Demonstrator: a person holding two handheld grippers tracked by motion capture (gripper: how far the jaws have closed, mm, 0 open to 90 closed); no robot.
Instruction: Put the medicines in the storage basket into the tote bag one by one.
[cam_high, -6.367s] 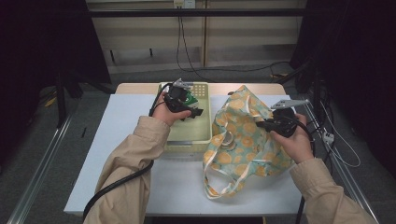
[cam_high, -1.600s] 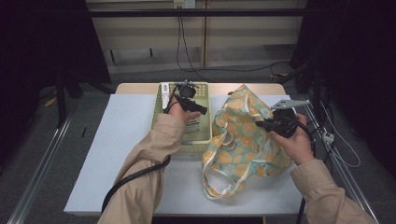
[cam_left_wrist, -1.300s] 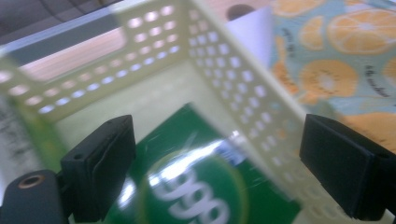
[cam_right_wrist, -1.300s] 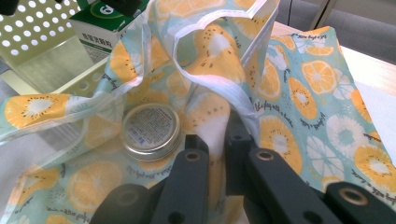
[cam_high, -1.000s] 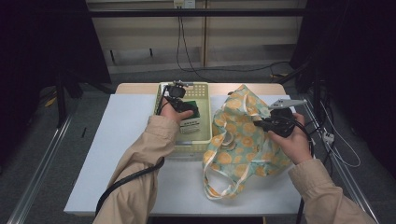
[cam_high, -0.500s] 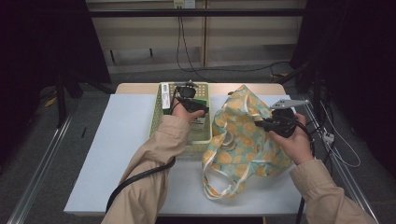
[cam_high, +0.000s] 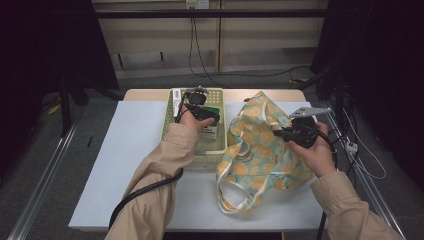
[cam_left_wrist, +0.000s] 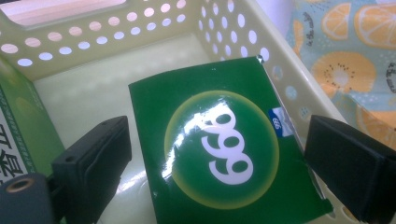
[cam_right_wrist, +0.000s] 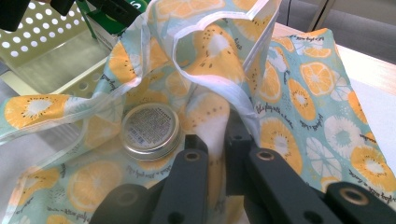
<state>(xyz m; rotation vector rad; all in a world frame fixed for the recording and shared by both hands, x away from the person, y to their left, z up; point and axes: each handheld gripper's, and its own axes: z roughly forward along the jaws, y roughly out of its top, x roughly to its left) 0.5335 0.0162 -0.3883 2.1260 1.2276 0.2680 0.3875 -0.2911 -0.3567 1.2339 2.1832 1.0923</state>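
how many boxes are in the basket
2: a dark green box between the left claw's open jaws, and a green-and-white box against the basket wall beside it. More may be hidden under the hand.

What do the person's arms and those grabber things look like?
Both arms wear tan sleeves. The left gripper and right gripper are black, with blocky black jaws and a trailing black cable. The right one carries a grey three-cornered plate.
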